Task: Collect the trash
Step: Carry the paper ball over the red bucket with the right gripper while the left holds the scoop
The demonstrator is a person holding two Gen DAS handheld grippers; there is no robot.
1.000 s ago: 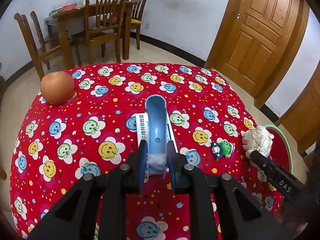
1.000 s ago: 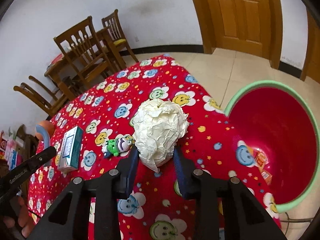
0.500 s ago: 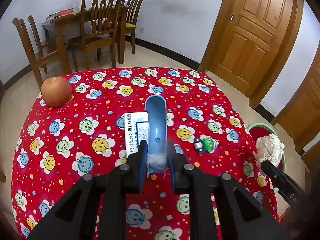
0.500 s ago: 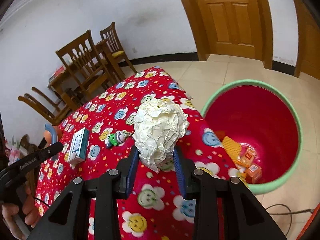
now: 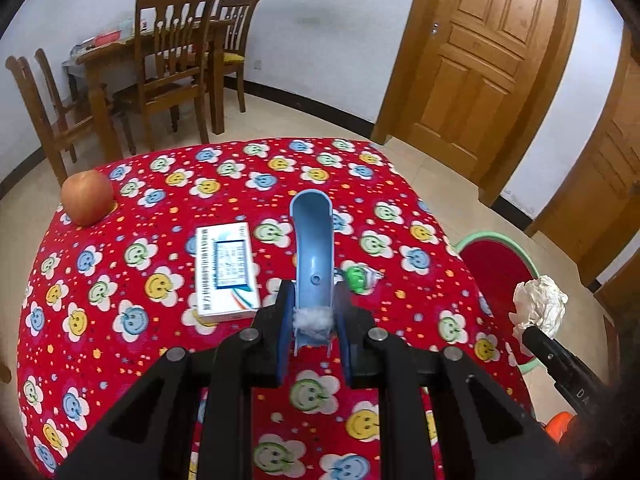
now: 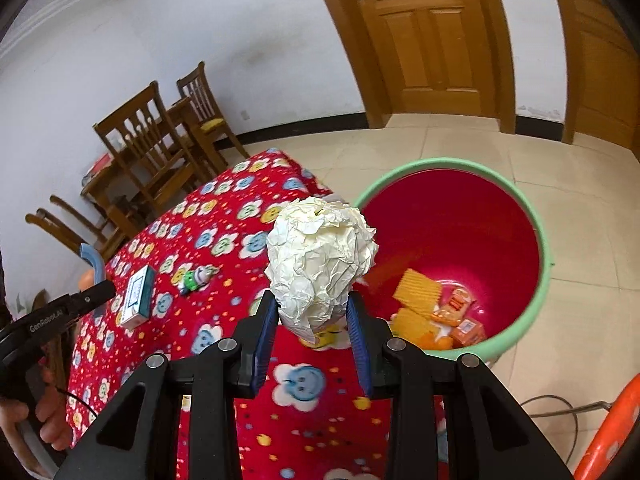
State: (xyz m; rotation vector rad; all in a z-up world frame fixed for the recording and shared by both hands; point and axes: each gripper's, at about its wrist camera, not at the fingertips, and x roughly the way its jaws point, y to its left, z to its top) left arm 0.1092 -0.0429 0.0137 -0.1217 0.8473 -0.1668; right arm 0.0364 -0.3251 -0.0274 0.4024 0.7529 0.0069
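My right gripper [image 6: 313, 334] is shut on a crumpled ball of white paper [image 6: 320, 256] and holds it in the air over the table's right edge, next to the red bin with a green rim [image 6: 538, 280] on the floor. The paper ball also shows in the left wrist view [image 5: 540, 306], near the bin [image 5: 496, 240]. My left gripper [image 5: 313, 320] is shut on a curved blue plastic piece [image 5: 313, 240] with white fluff at its base, above the table.
On the red smiley tablecloth [image 5: 132, 292] lie a white and teal box [image 5: 226, 272], a small green toy [image 5: 358, 276] and an apple [image 5: 87, 197]. Orange wrappers [image 6: 436, 312] lie in the bin. Wooden chairs [image 5: 172, 64] and doors [image 5: 476, 56] stand behind.
My right gripper has carried the paper ball rightward to the table's edge beside the bin. My left gripper has risen and pulled back a little, still holding the blue piece.
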